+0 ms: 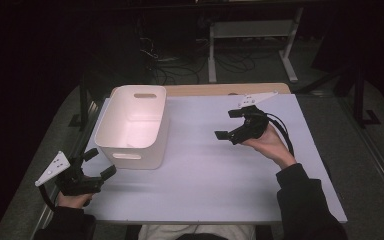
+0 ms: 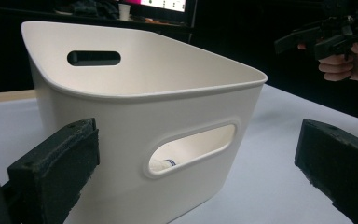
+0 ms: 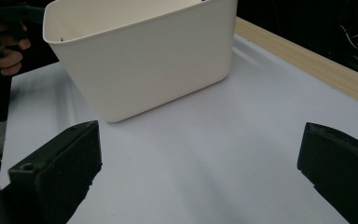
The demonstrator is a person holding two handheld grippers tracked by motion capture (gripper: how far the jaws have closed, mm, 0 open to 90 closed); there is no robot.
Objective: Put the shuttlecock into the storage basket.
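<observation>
White bin (image 1: 132,125) sits between both spread, empty tools, nearer the left tool (image 1: 100,162).

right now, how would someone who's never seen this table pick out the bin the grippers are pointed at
Start from the pale table top and look to its far left part. There stands a white plastic bin, open at the top, with rounded corners and a slot handle cut into each end wall. It is the one container there, between the left gripper and the right gripper, both open.
</observation>
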